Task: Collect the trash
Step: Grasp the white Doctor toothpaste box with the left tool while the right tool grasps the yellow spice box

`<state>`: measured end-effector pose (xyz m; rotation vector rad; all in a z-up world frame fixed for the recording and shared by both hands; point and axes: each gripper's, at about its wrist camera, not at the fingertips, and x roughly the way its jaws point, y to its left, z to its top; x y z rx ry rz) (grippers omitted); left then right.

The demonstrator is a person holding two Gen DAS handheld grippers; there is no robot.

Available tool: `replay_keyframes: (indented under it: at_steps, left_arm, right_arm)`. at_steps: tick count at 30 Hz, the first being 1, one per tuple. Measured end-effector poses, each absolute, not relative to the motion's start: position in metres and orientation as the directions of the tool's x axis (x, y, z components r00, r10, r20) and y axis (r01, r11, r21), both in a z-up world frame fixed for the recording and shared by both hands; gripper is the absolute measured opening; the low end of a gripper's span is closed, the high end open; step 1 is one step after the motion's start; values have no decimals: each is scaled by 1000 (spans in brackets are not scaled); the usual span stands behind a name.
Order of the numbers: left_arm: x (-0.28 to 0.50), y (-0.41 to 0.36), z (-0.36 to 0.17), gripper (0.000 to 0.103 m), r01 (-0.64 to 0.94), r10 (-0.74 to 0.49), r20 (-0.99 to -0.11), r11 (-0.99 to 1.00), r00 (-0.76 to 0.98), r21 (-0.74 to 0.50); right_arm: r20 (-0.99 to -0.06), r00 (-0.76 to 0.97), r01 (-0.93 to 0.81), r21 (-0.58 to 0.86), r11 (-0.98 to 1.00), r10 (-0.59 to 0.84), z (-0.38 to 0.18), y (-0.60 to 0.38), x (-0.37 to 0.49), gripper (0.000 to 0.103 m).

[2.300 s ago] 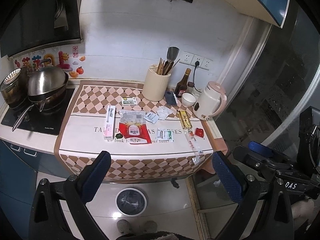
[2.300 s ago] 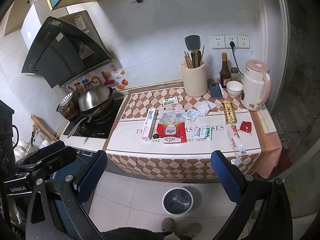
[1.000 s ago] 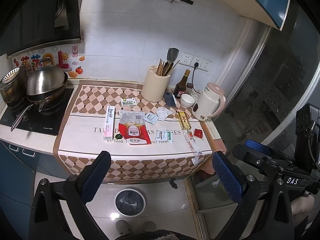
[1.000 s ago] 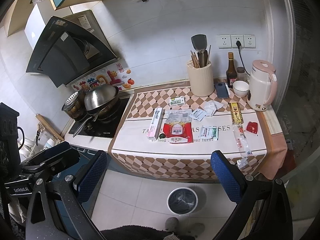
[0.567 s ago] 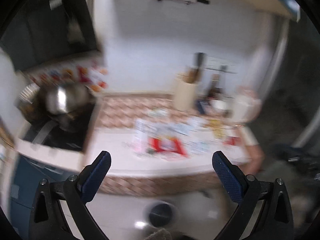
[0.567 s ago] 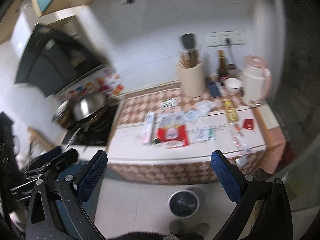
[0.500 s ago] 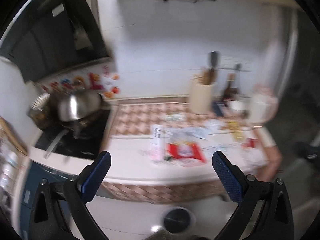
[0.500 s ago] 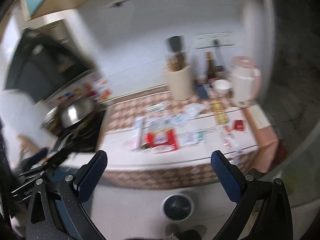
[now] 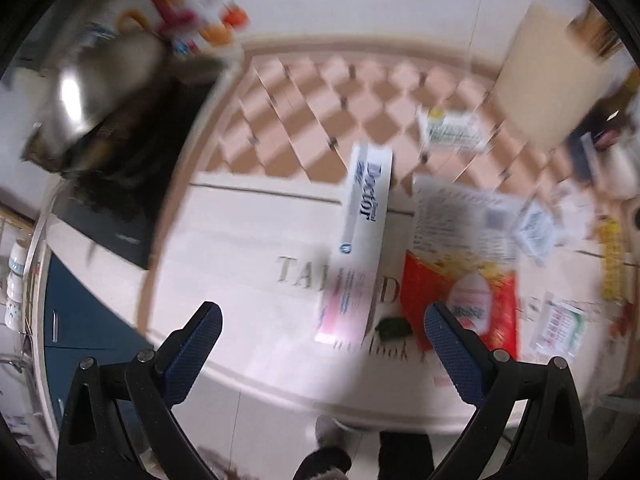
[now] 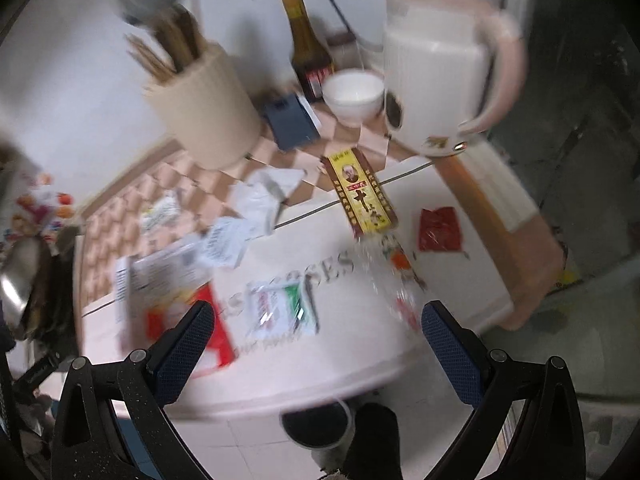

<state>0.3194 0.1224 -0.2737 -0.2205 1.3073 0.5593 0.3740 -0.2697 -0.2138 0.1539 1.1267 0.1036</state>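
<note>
Both grippers' fingers spread, empty; utensil holder (image 10: 204,120) holds chopsticks; bowl (image 10: 353,94) empty

We held the left hand-held gripper (image 9: 320,334) with its jaws spread wide and nothing between them. Our right hand-held gripper (image 10: 316,330) was likewise wide open and empty, both tilted forward and down, their blue-padded fingers (image 10: 448,346) apart.

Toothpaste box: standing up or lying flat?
Lying flat. The toothpaste box rests on its long side on the counter cloth, printed face up, ahead of the open left gripper.
</note>
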Motion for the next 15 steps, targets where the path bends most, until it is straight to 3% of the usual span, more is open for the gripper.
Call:
replay_keyframes:
  at_steps: [3,4,6,8,11,15]
  left_arm:
    - [354,135,-324,98,-502,235,-970,847,61,174]
    - [361,138,-336,86,-508,225,-974,844,40,174]
    - [371,145,-357,72,-518,219,-976,835,5,185]
    - [380,147,-371,48,-513,210,-978,839,-7,183]
    - [385,143,-376,49,-498,252,-968,840,5,216]
    - [376,134,-369,47,-503,276,-961,834,19,229]
  right_arm:
    - [-922,365,1,134,991,124,-257,-261,437,103]
    - [-931,351,-1,112,994,105,-270,-258,456,103]
    - [-940,338,-7,45,999,44,-292,-251,490,103]
    - [-941,338,-11,-31,999,-26,-308,-247,516,103]
    - [-952,290,-21,-108,994,-97,-337,-247,550,102]
    - [-971,236,-22,-53,998,-46,-360,-253,570,69]
